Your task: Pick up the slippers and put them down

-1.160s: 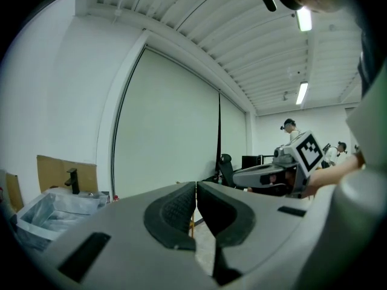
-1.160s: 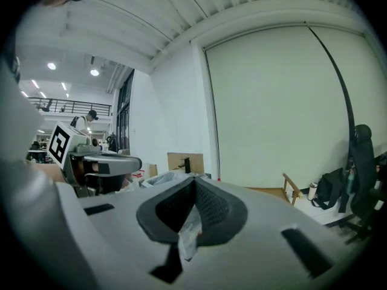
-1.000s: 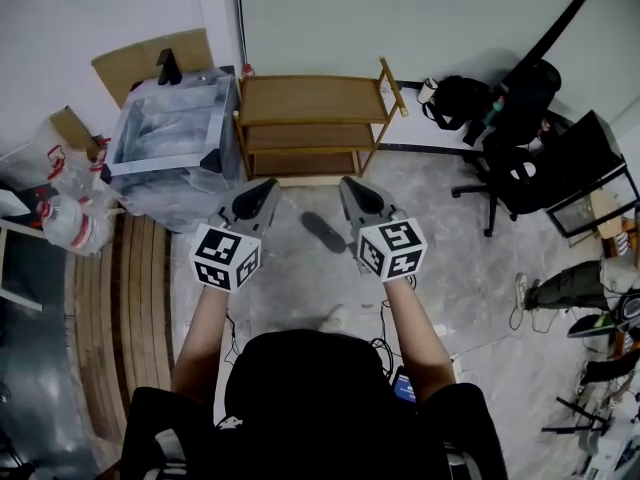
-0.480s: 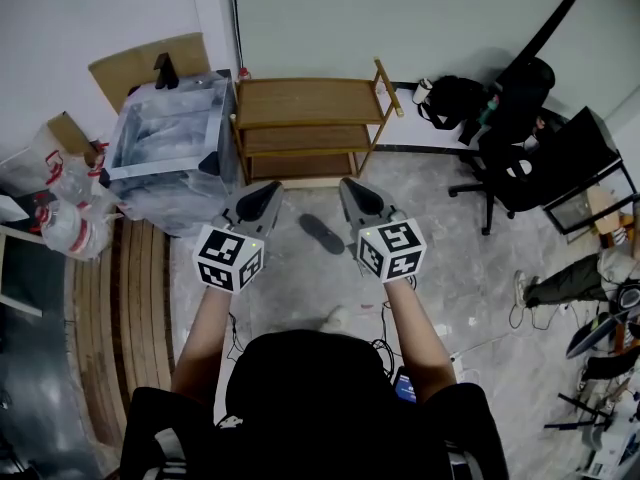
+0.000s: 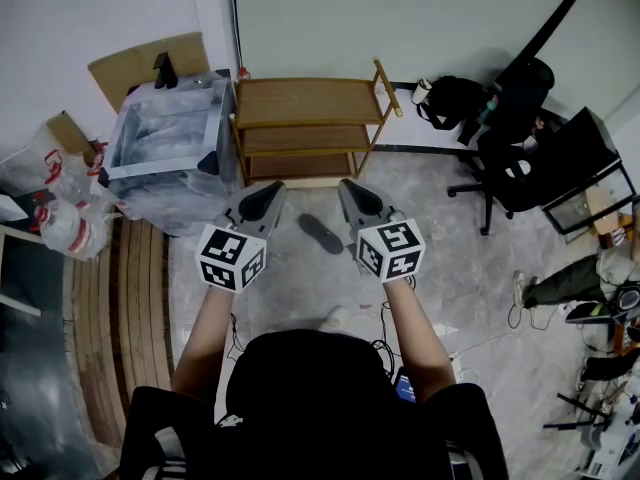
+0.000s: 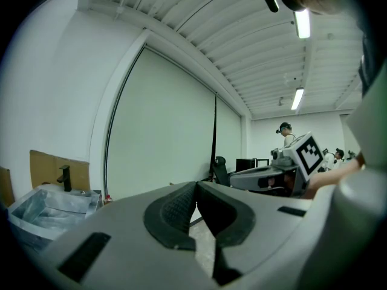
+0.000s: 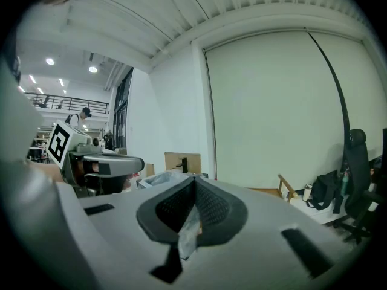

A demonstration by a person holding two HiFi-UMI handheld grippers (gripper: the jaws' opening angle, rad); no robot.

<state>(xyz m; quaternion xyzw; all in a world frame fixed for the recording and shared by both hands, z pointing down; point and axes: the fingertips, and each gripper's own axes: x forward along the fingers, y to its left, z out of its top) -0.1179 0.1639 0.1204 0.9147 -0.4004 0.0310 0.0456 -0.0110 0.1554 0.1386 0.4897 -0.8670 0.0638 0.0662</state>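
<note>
One dark slipper (image 5: 322,233) lies on the grey floor in front of the wooden shelf; in the head view it shows between my two grippers, below them. My left gripper (image 5: 268,192) and right gripper (image 5: 349,189) are held side by side, pointing level toward the shelf. Both are shut with nothing between the jaws. In the left gripper view the jaws (image 6: 196,187) meet at the tips, and the right gripper (image 6: 275,175) shows beside them. In the right gripper view the jaws (image 7: 194,184) are shut too. Neither gripper view shows the slipper.
A low three-tier wooden shelf (image 5: 310,128) stands against the wall ahead. A clear plastic bin (image 5: 165,133) with cardboard behind it is at the left. Plastic bags (image 5: 60,213) and curved wooden slats (image 5: 120,298) lie further left. An office chair (image 5: 515,158) and black backpack (image 5: 455,98) are at the right.
</note>
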